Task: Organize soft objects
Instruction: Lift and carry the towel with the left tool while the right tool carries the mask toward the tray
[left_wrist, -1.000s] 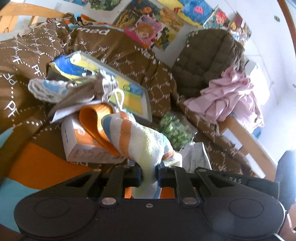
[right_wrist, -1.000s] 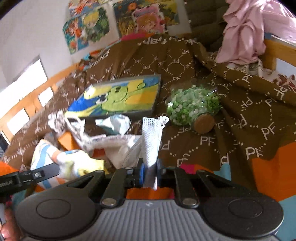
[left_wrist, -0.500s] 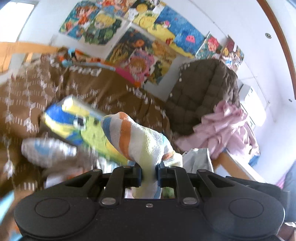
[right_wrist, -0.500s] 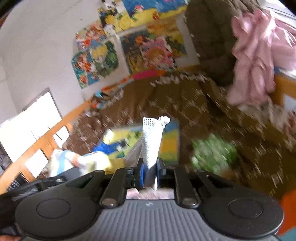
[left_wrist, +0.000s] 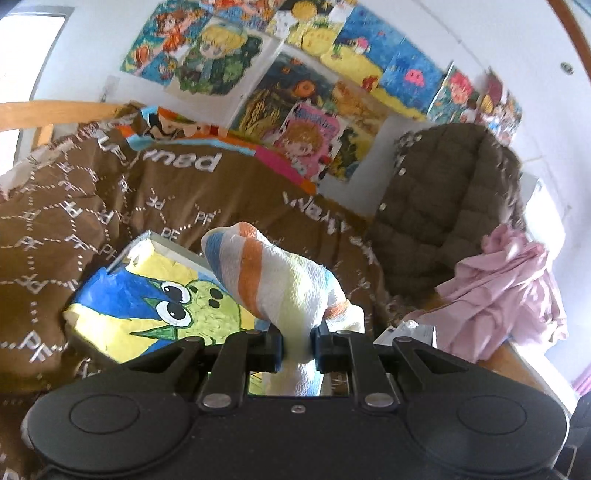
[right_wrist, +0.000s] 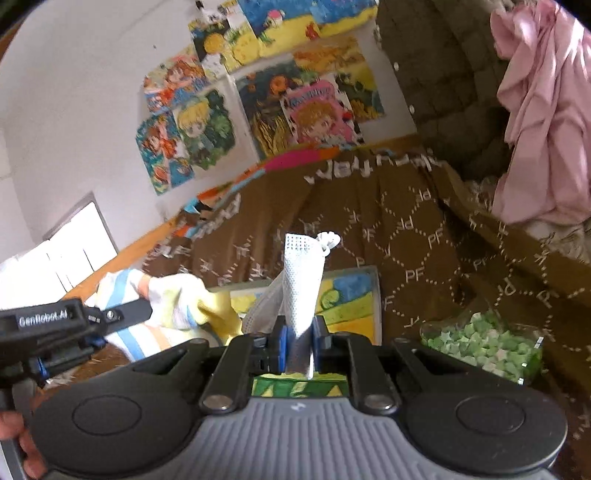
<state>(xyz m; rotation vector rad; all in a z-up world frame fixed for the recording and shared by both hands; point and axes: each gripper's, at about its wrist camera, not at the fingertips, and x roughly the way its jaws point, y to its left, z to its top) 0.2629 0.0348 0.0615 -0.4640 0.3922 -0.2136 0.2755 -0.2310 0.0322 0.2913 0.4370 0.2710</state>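
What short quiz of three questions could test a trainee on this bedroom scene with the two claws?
1. True or false: the left claw is shut on a striped towel.
2. What does the right claw hold: A a white mesh bag, B the pink garment, C the bottle of green paper stars?
3. Which flat thing lies on the brown duvet?

Key: 1 true; 2 A; 3 the cartoon painting.
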